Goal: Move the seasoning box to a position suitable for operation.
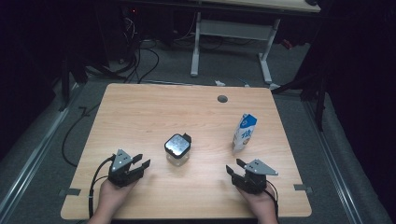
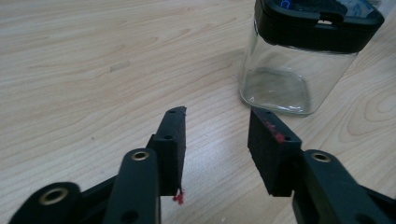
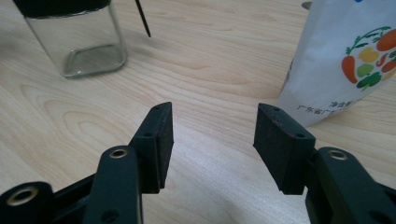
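Note:
A square clear glass jar (image 1: pixel 177 149) with a black lid stands near the middle of the wooden table (image 1: pixel 140 112); it looks empty. A white and blue pouch (image 1: pixel 244 131) with a vegetable print stands upright to its right. My left gripper (image 1: pixel 141 162) rests at the front left, open, with the jar (image 2: pixel 289 56) just ahead and to the right of its jaws. My right gripper (image 1: pixel 235 167) rests at the front right, open and empty. In the right gripper view the jar (image 3: pixel 81 42) is far left and the pouch (image 3: pixel 345 60) close at right.
A round cable hole (image 1: pixel 222 99) sits near the table's far edge. Beyond the table are a white desk frame (image 1: pixel 233 42) and cables on a grey floor. Tape marks (image 1: pixel 69 192) lie at the front corners.

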Available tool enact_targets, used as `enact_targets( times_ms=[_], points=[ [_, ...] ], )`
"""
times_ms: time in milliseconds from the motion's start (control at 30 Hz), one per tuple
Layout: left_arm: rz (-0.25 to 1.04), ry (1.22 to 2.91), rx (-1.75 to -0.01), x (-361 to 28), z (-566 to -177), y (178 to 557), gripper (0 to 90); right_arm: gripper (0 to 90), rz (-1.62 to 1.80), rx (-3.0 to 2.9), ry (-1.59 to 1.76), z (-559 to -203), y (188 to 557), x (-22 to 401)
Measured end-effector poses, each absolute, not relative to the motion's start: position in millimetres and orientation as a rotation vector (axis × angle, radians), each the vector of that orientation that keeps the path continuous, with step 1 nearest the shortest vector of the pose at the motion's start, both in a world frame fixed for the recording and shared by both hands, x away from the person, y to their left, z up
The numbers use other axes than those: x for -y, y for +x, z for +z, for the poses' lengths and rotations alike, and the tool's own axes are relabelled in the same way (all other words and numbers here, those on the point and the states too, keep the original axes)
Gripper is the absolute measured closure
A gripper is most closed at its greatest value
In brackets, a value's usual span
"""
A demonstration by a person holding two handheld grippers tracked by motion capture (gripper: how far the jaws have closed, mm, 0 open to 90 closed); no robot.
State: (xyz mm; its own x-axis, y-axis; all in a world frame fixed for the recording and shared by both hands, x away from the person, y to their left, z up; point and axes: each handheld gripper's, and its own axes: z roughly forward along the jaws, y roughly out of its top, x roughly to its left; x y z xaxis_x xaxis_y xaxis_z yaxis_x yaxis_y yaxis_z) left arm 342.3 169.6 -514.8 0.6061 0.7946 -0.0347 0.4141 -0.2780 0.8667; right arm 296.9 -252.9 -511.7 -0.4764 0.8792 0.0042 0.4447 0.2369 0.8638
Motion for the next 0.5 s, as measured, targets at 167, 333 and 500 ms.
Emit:
enact_targets(
  times_ms=[167,333,500],
  points=[
    [0.527,1.916,-0.961,-154,-514,356,61.6,52.1,1.165,-2.065,1.186,-518,296,251],
    [0.498,1.93,-1.0,-148,-518,377,68.1,53.7,1.173,-2.073,1.194,-518,296,251],
    [0.508,1.914,-1.014,-142,-518,387,75.1,53.4,1.17,-2.079,1.203,-518,295,251]
  ],
)
